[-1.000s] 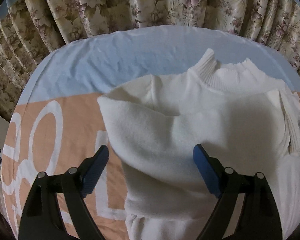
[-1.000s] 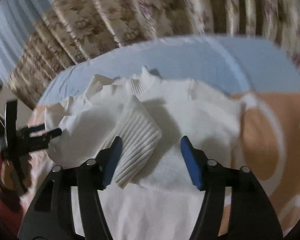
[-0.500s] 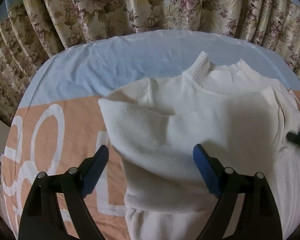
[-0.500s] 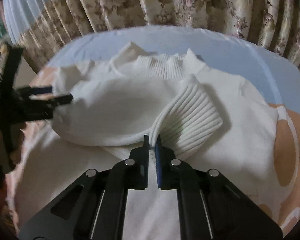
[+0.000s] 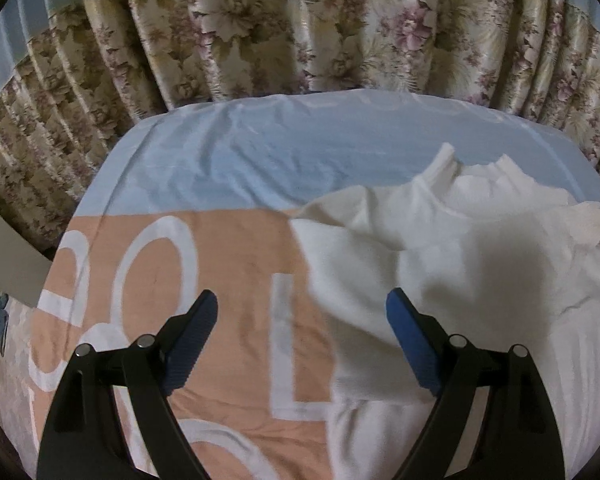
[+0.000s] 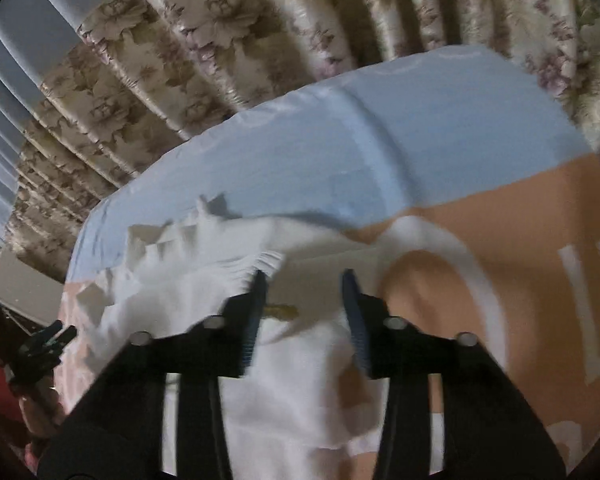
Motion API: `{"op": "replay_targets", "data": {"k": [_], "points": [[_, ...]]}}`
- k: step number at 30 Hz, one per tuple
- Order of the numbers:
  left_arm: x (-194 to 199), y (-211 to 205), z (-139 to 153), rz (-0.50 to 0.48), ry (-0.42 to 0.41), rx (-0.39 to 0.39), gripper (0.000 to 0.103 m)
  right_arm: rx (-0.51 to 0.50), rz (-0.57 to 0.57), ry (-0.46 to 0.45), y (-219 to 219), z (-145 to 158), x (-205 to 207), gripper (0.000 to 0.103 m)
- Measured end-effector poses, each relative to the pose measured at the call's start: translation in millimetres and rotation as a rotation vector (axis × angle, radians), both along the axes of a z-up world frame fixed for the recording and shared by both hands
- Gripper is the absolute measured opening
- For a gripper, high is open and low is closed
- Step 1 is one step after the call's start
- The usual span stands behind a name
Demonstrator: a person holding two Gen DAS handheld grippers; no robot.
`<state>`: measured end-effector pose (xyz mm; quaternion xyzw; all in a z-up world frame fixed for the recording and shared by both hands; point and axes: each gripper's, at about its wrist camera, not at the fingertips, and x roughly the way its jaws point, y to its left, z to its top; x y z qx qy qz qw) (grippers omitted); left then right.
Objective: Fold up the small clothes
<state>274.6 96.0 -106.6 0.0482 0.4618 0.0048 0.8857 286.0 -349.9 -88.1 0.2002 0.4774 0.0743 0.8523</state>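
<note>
On the far left of the bed, the peach-and-blue bedsheet with its big white letters lies bare, and it is over this bare part that the left gripper hovers, jaws wide with nothing between them. The white turtleneck sweater begins just right of that gripper's midline: its left edge runs under the right-hand blue pad, so the garment lies forward and to the right of the left jaws. Its long axis runs from the hem near the cameras to the ribbed collar at the far end, toward the floral curtain. Further right, in the blurred right wrist view, the right gripper stands over the sweater's right side, jaws moderately parted and holding nothing that I can make out; the ribbed cuff of a sleeve lies folded across the body, touching or just beside the left-hand finger. The blur makes contact hard to judge. The right gripper looks the nearer one to that sleeve; the left is nearer the sweater's left flank and hem. There is open sheet left of the sweater, right of it and beyond the collar, so a lengthwise fold toward the collar has room; the curtain bounds the far edge.
</note>
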Motion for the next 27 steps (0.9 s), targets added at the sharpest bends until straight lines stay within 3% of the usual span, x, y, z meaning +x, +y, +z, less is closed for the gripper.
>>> {"op": "replay_targets", "data": {"k": [4, 10, 14, 15, 18, 19, 22, 27], "points": [[-0.3, 4.8, -1.6, 0.016, 0.006, -0.023, 0.087, -0.047, 0.045, -0.016, 14.8, -4.7, -11.6, 0.054], [3.8, -2.9, -7.3, -0.008, 0.019, -0.042, 0.087, -0.123, 0.098, -0.026, 37.6, -16.7, -0.4, 0.054], [11.6, -10.7, -13.4, -0.04, 0.022, -0.039, 0.087, -0.199, 0.096, -0.059, 44.0, -7.8, -8.5, 0.053], [14.8, -13.2, -14.4, -0.047, 0.022, -0.037, 0.083, -0.207, 0.093, -0.064, 43.7, -6.6, -11.3, 0.054], [31.7, -22.4, -22.0, -0.08, 0.059, -0.04, 0.028, -0.229, 0.088, -0.07, 40.6, -3.5, -19.5, 0.055], [37.7, -25.1, -26.3, -0.083, 0.075, -0.035, 0.022, -0.223, 0.089, -0.07, 38.7, -2.7, -22.0, 0.058], [50.2, -28.6, -34.9, -0.079, 0.091, -0.012, 0.016, -0.218, 0.081, -0.066, 35.9, -0.9, -26.5, 0.063], [57.8, -21.3, -37.8, -0.07, 0.102, -0.042, 0.014, -0.214, 0.066, -0.072, 31.7, 2.5, -29.1, 0.068]]}}
